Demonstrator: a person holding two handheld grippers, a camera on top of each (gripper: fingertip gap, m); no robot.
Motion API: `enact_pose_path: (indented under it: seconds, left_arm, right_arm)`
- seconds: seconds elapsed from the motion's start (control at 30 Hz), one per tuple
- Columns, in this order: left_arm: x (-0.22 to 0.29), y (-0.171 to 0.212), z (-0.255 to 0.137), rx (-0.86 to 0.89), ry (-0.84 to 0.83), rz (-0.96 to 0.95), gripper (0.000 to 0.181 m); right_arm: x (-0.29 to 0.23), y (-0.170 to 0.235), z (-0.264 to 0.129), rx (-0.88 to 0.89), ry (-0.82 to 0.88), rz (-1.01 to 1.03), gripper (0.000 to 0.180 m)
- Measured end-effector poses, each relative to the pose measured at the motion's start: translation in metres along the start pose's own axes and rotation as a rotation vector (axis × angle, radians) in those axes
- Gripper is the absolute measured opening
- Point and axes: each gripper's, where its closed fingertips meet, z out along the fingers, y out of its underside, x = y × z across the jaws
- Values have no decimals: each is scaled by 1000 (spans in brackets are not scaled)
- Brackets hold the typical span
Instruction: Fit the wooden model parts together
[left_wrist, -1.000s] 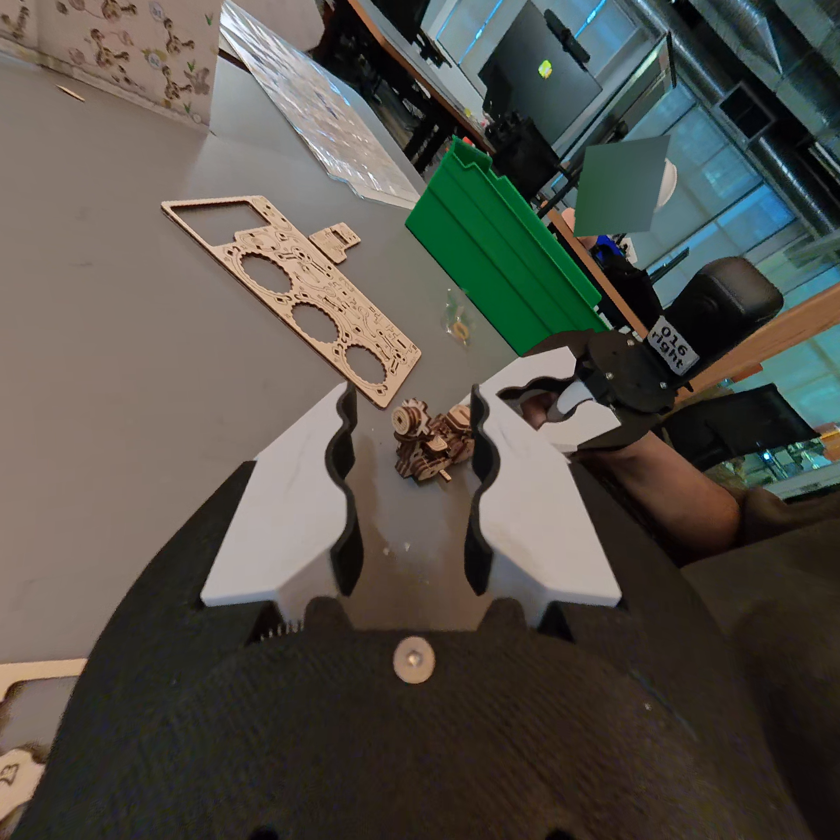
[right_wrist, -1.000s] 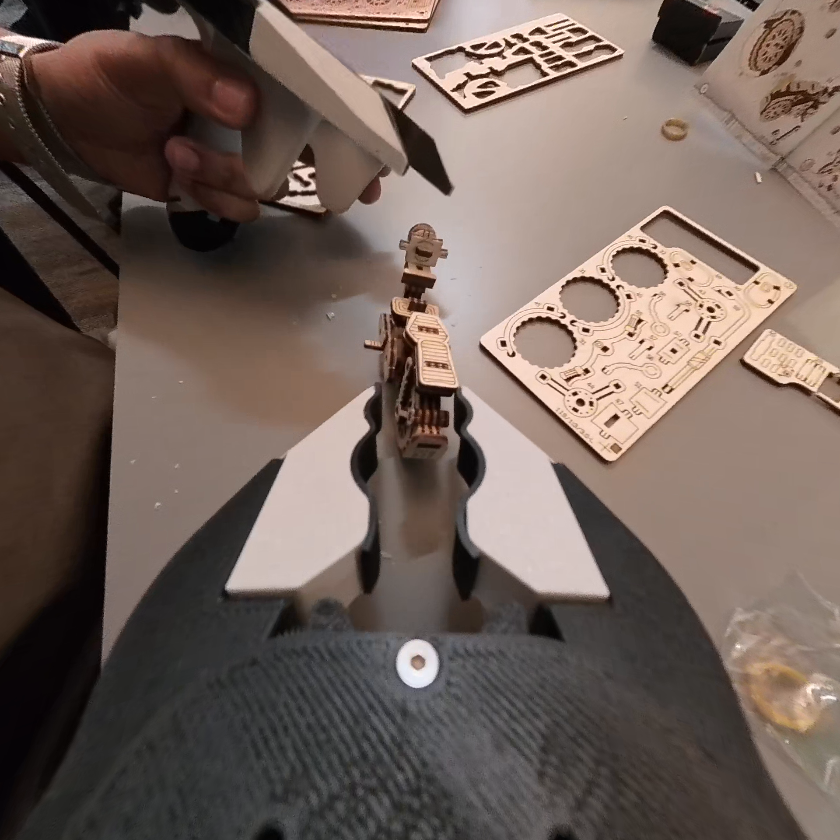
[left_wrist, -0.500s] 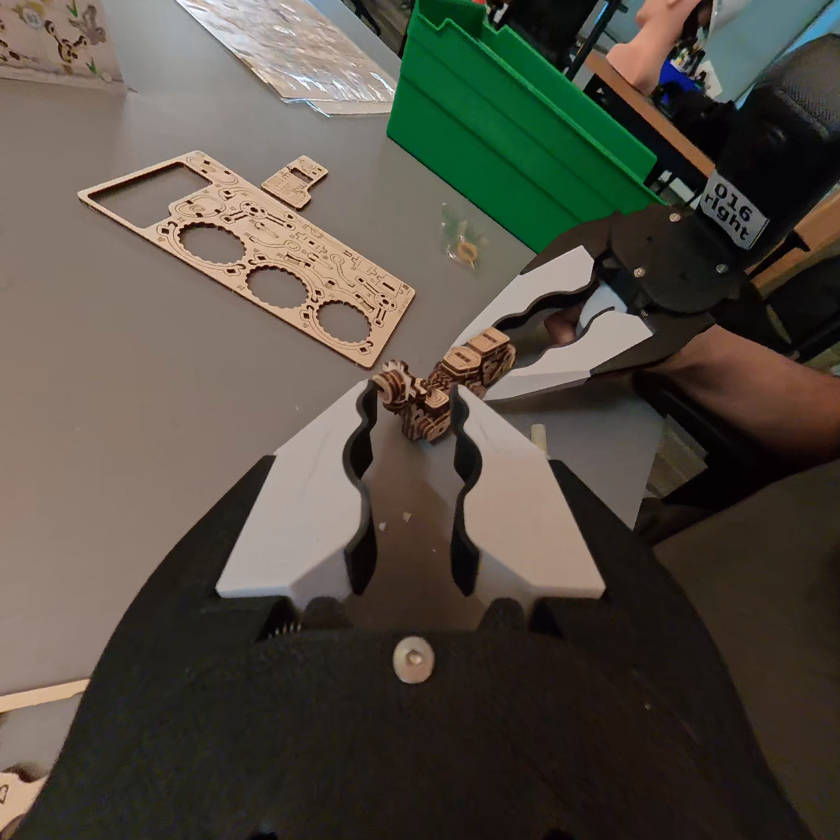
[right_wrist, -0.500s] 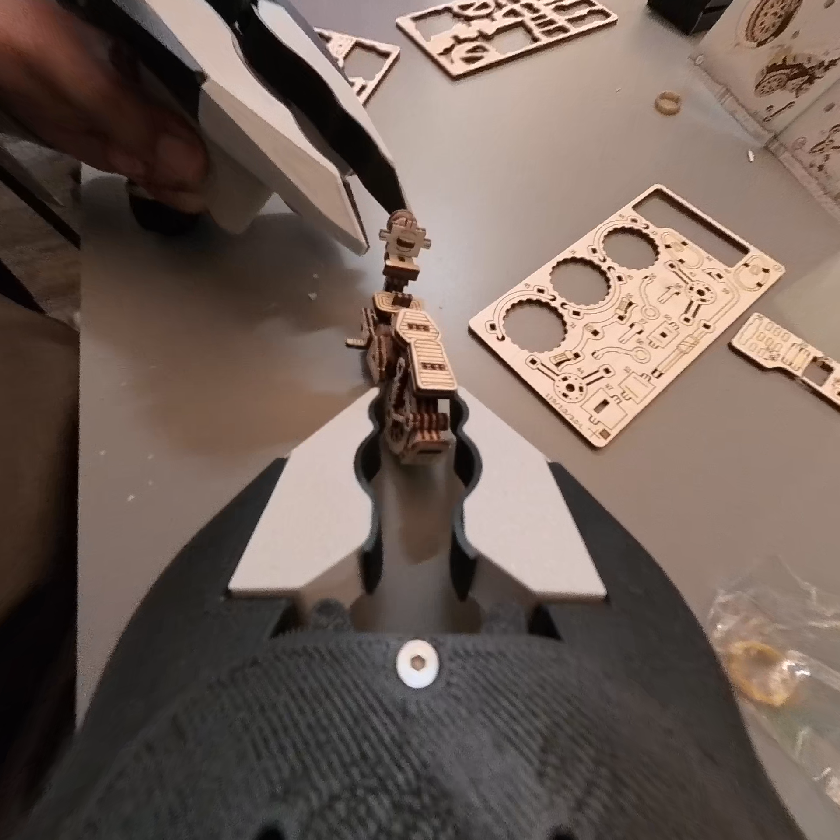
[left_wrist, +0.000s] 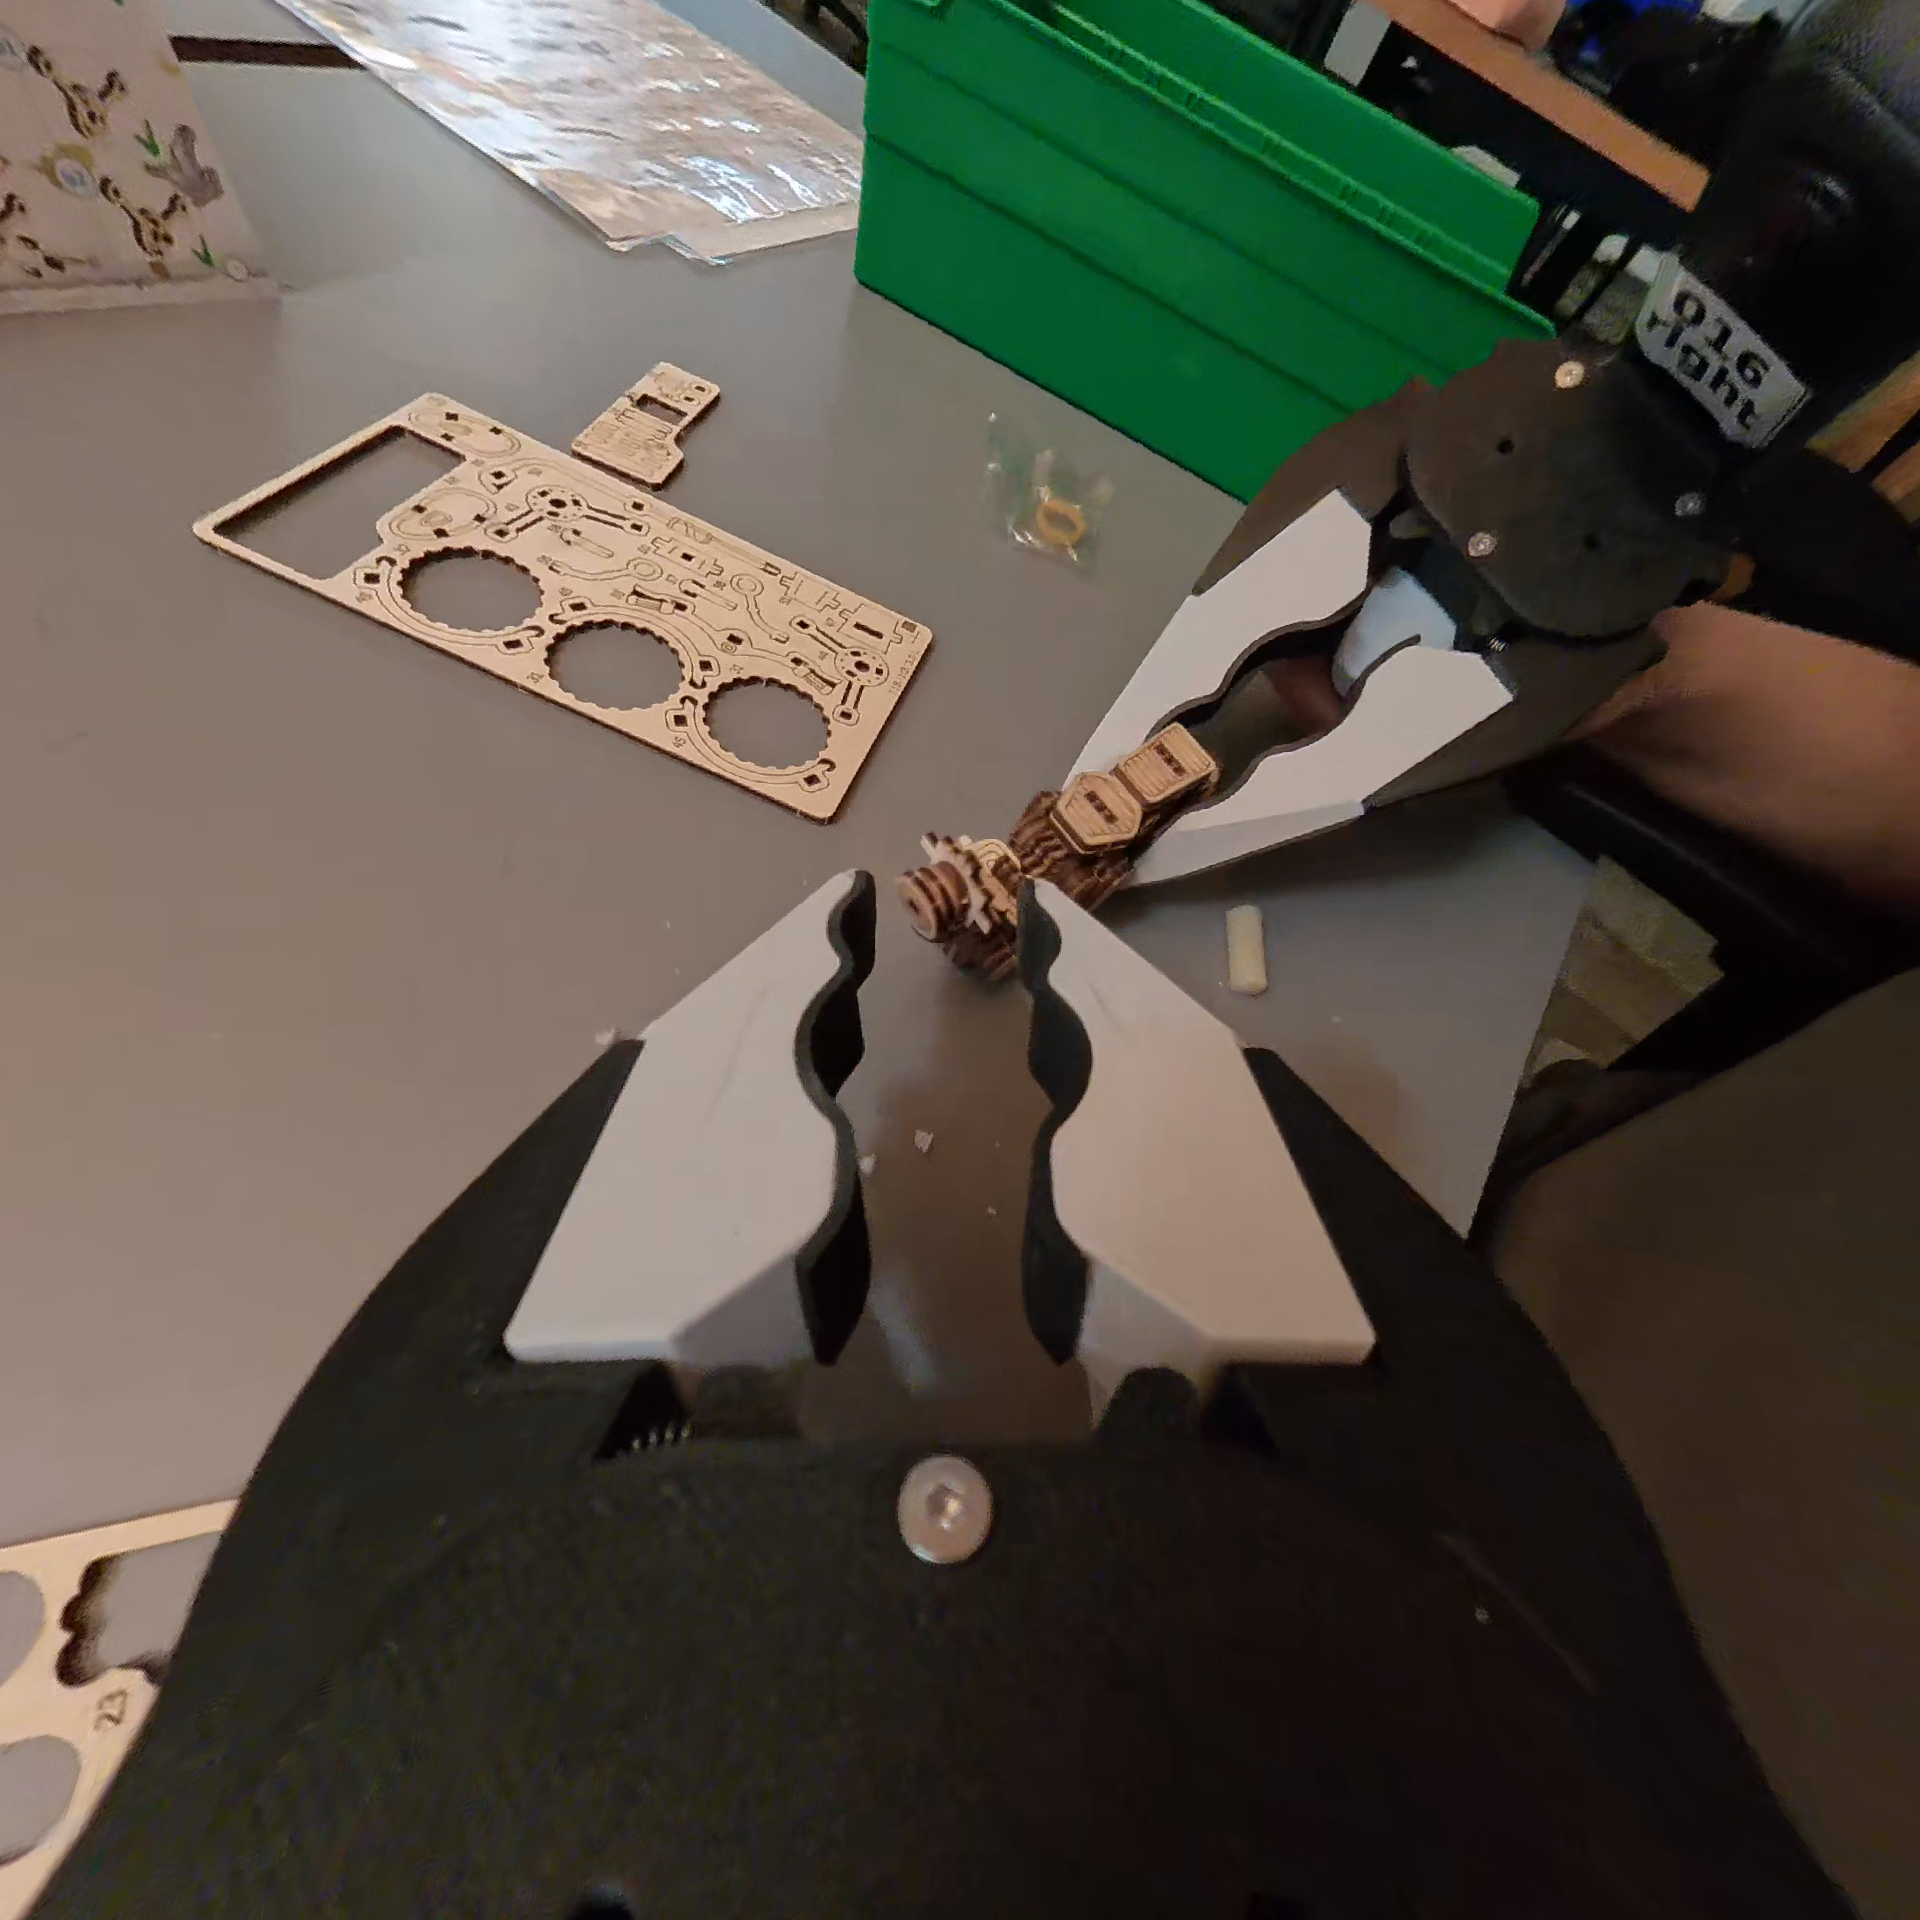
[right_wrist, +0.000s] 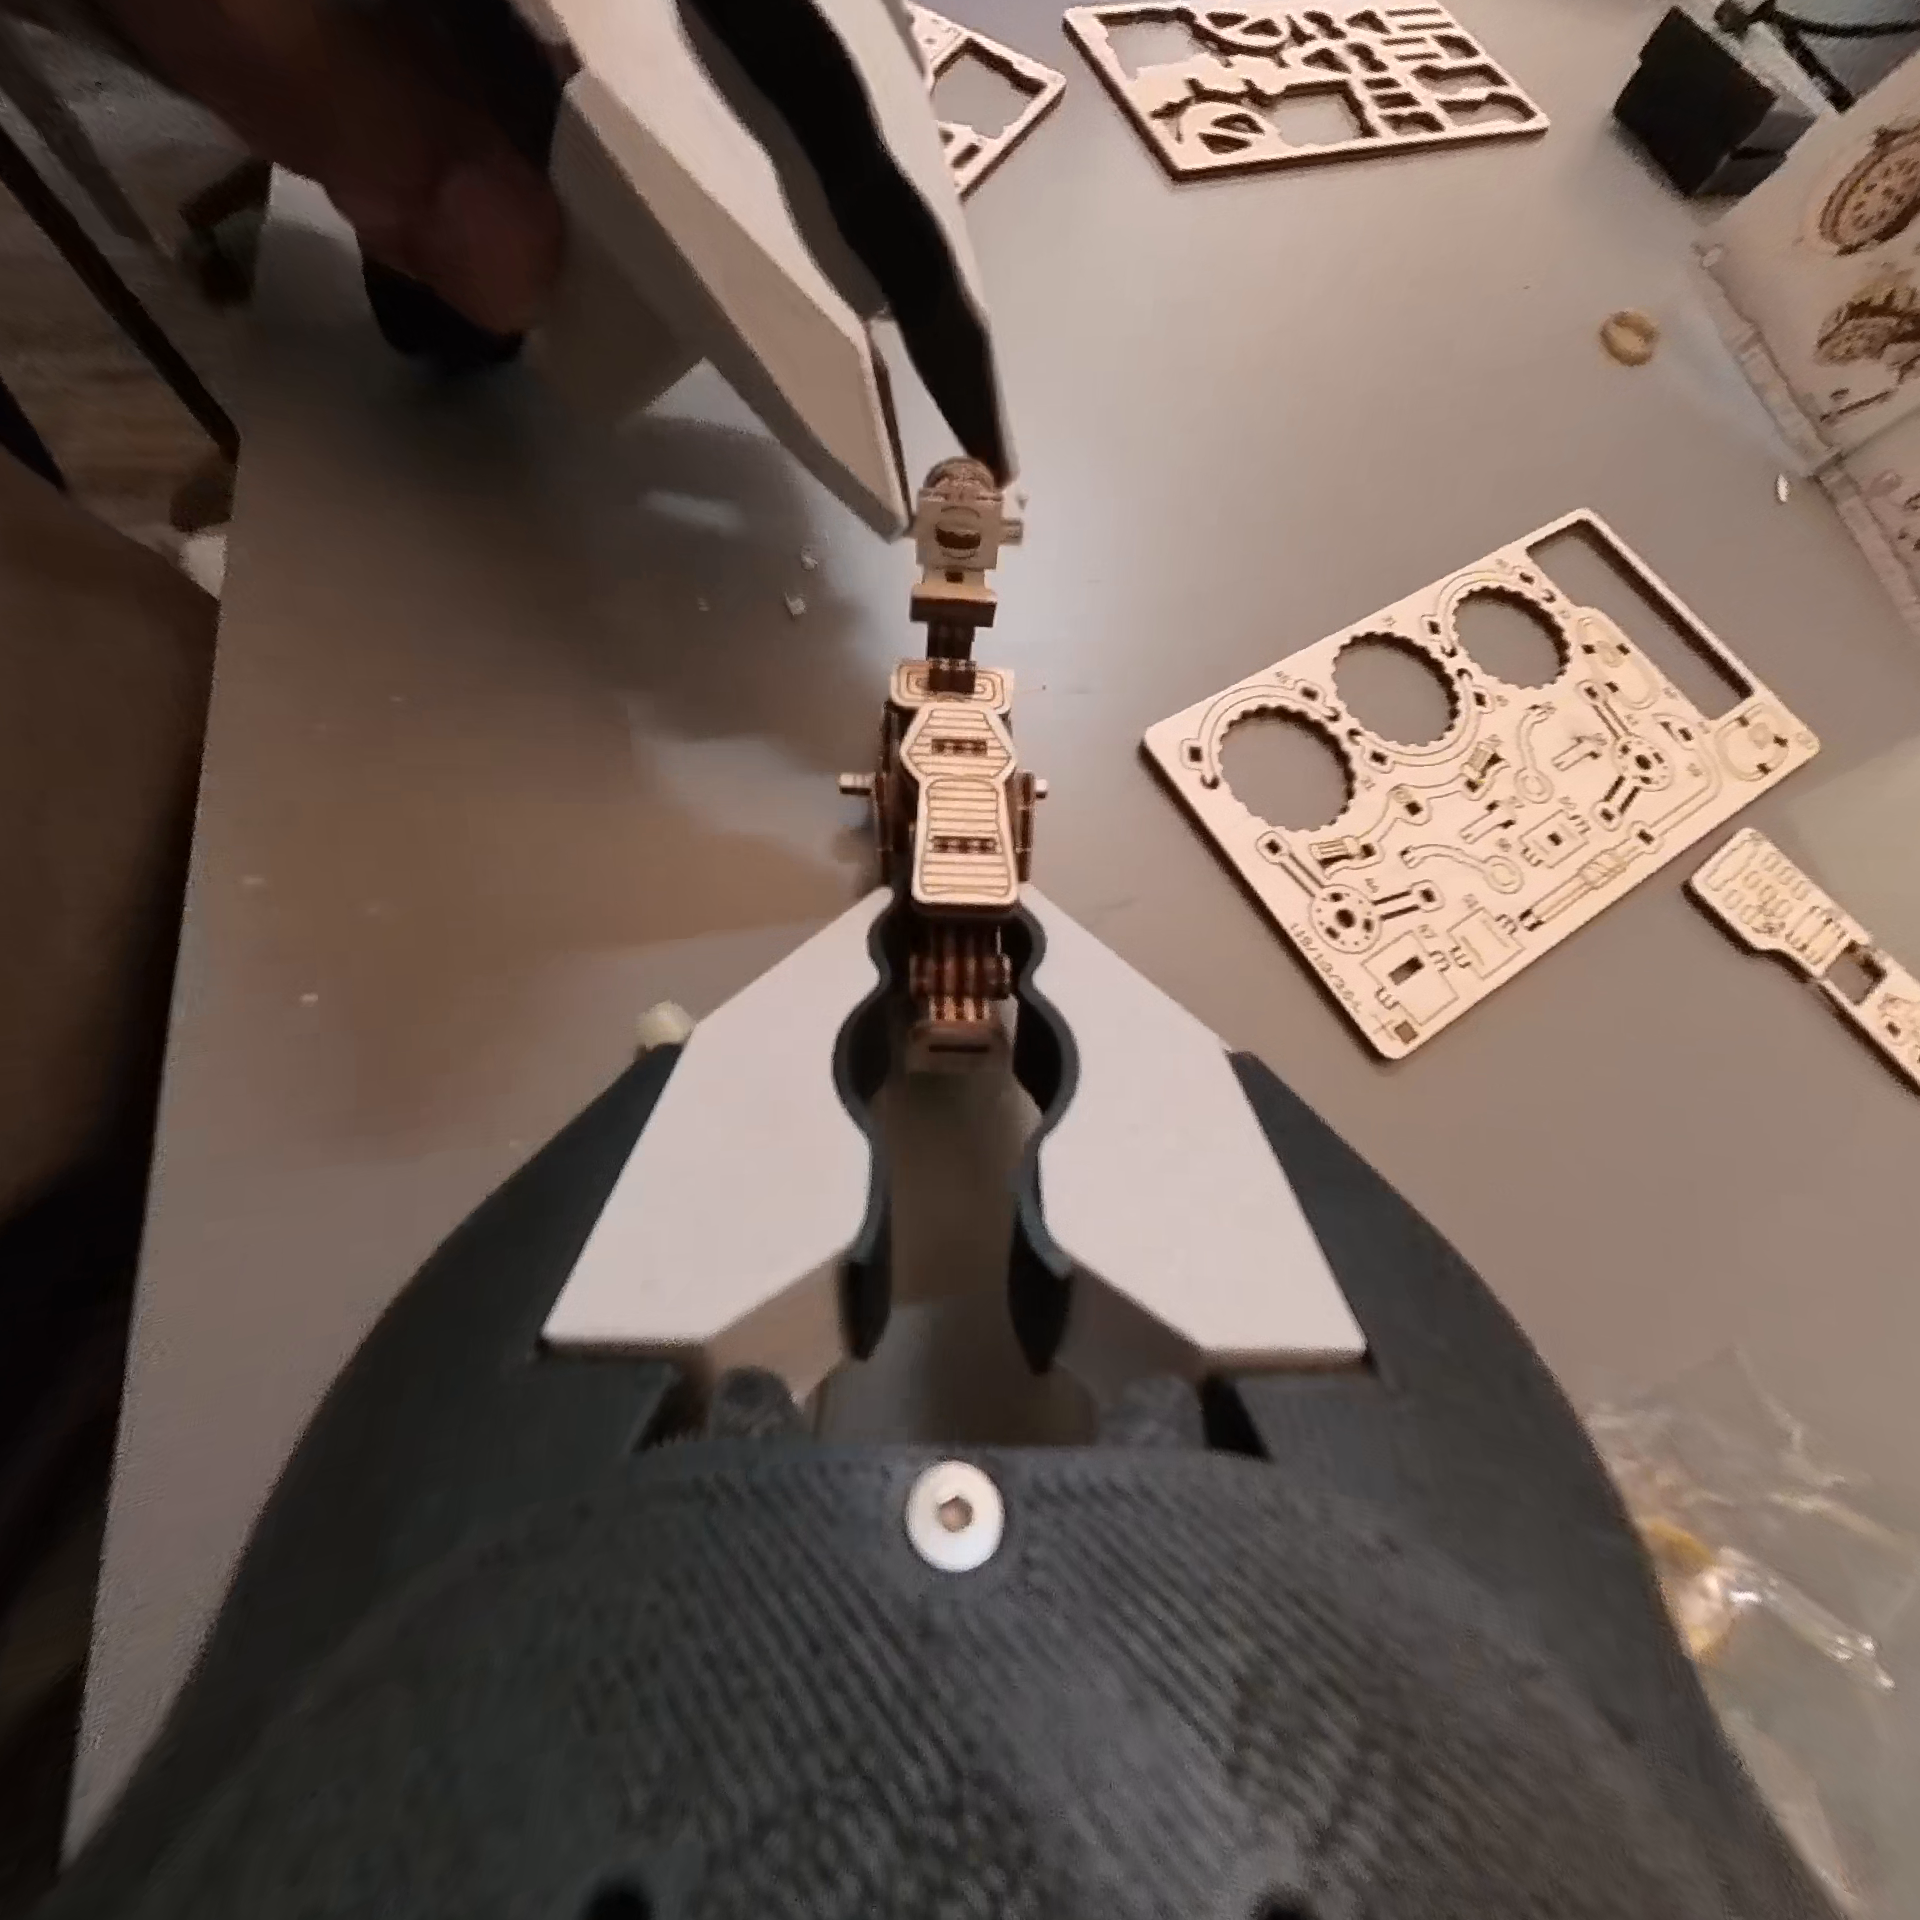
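We're right on top of it here — our right gripper (right_wrist: 954, 914) is clamped on the rear of the wooden model (right_wrist: 956, 790), which sits dead centre in the right wrist view, pointing away toward twelve o'clock just above the grey table (right_wrist: 468, 727). At the model's far end, up at twelve, our left gripper (right_wrist: 935, 473) arrives from eleven o'clock, its tips right at the small round front piece. From the left wrist view the left gripper (left_wrist: 940, 914) has its jaws parted with a clear gap between them, and the model's (left_wrist: 1039, 852) geared end sits just past the fingertips, against the right-hand one — we cannot tell whether anything is actually pinched there. The right gripper (left_wrist: 1132, 821) comes in from two o'clock in that view. Over at ten o'clock lies a punched-out wooden parts sheet (left_wrist: 582, 613), well apart from the action, and a small clear bag with a yellow ring (left_wrist: 1049, 509) rests at one o'clock near the green bin (left_wrist: 1143, 239). A little white stick (left_wrist: 1245, 948) lies just beside the model at three.
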Motion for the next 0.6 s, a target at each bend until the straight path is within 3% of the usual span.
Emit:
enact_pose_path:
  seconds: [0.23,0.6]
  left_arm:
    - [11,10,2,-57,94,-5,37]
    - [12,8,1,-50,149,-32,28]
  right_arm:
    - [-1,2,-3,7,-16,-38,15]
    - [6,7,3,-38,-24,26,20]
